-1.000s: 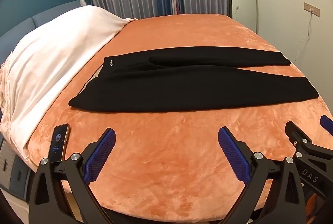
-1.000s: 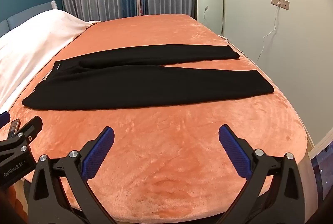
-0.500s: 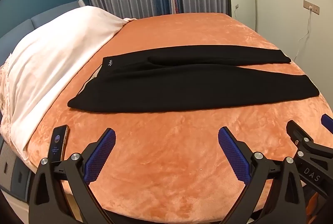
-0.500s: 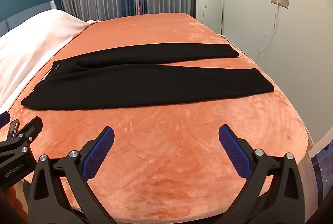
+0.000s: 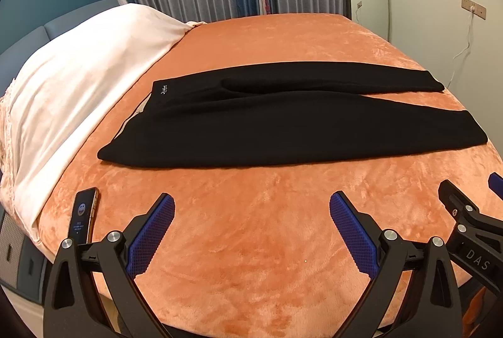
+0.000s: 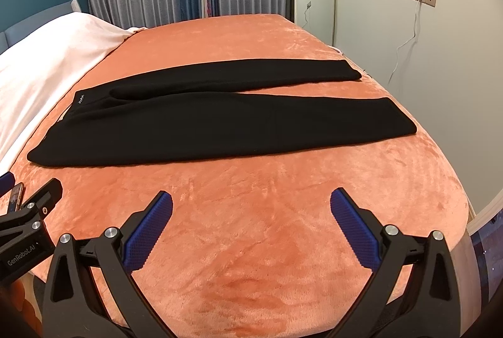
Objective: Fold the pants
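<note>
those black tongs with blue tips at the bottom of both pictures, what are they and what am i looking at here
They are two hand-held grabbing tools; a person holds one in each hand, and each carries a wide-angle camera looking forward between its two fingers. One picture comes from the left tongs, the other from the right tongs. Both are wide open and hold nothing. Ahead is a bed with an orange blanket. On it lie black pants, spread flat, waistband to the left, legs to the right, not yet folded. A phone rests near the bed's left edge, beside a white cover.
</note>
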